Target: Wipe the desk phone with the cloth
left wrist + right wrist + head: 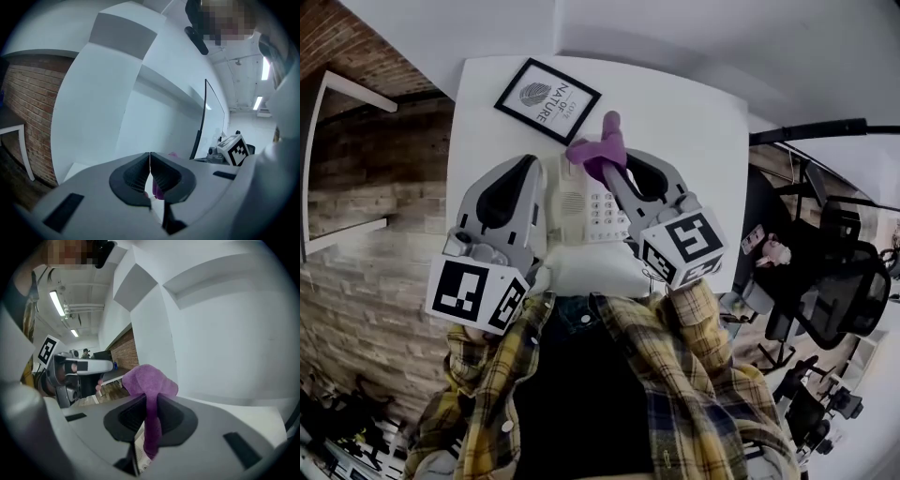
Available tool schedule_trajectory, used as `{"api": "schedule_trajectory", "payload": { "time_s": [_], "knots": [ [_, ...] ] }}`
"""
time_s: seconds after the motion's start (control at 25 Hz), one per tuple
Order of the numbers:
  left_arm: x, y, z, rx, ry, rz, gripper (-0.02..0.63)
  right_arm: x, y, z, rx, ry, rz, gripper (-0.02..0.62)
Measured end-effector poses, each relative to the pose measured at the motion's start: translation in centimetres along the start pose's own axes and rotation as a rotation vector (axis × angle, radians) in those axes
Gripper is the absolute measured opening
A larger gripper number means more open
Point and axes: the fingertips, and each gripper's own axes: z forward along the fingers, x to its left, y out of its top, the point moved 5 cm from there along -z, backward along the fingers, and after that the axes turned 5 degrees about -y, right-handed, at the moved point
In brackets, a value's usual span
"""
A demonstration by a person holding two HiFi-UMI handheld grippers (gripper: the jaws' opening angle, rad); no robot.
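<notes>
A white desk phone (586,208) with a keypad lies on the white table (694,122), between my two grippers. My right gripper (614,161) is shut on a purple cloth (602,150), held above the phone's upper right part. In the right gripper view the cloth (150,390) bunches above the jaws and hangs down between them. My left gripper (528,169) hovers at the phone's left side, jaws shut on nothing; the left gripper view shows its tips (149,161) meeting, with a bit of purple cloth (158,188) behind them.
A black-framed picture (547,100) lies flat at the table's far left. A brick wall (356,216) stands to the left. Office chairs (834,272) and a dark monitor edge (811,131) are at the right. The person's plaid shirt (675,375) fills the near side.
</notes>
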Motion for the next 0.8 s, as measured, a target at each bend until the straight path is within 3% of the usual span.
{"api": "schedule_trajectory", "payload": {
  "time_s": [0.44,0.8],
  "knots": [
    [2.0,-1.2,-1.2,-0.017,0.05,-0.054,0.015,0.6,-5.1,6.3,0.201,0.079,-0.035,0.063],
    [2.5,-2.0,-2.0,-0.008,0.072,-0.067,0.015,-0.5,-8.9,8.9,0.339,0.043,-0.14,0.063]
  ]
}}
